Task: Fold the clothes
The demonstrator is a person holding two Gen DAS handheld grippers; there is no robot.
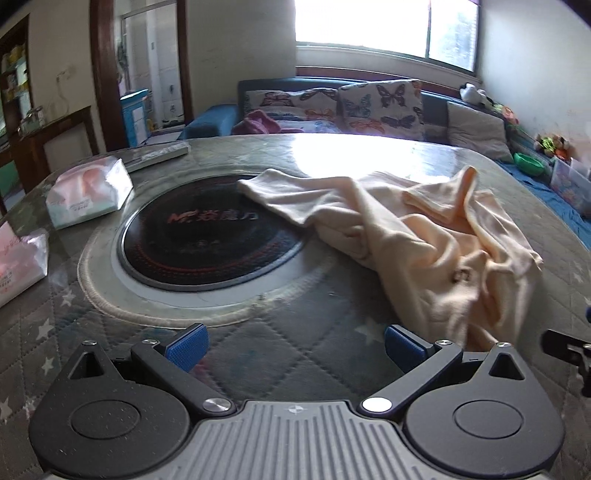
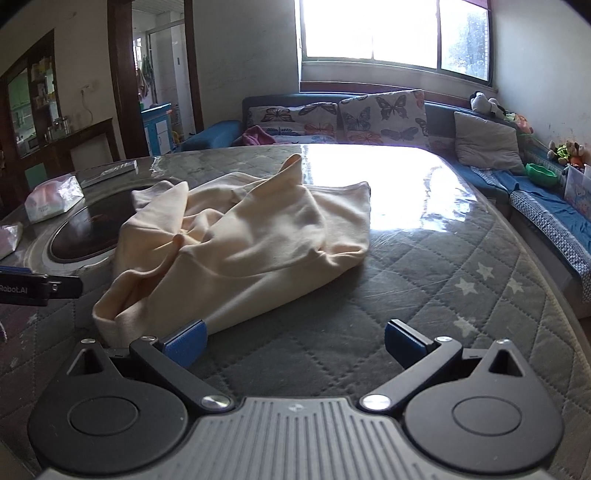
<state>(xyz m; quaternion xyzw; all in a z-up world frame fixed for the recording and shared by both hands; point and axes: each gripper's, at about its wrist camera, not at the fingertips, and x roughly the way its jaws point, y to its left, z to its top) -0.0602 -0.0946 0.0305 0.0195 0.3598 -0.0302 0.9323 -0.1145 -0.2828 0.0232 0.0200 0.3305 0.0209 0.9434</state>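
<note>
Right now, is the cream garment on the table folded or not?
Not folded. The cream garment lies crumpled in a heap on the table, one sleeve trailing over the black round cooktop.

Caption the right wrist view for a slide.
Open right gripper hovers over the quilted table, just short of a crumpled cream garment awaiting folding.

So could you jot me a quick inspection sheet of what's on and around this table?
Surface: quilted table under clear film, round black hob set in.
Job's things: cream garment, crumpled, unfolded, one sleeve over the hob.
Clutter: tissue packs, flat box.
Grippers: left gripper and right gripper, fingers open, empty.
Cables: nothing seen.
Surroundings: sofa, butterfly cushions, window.
</note>
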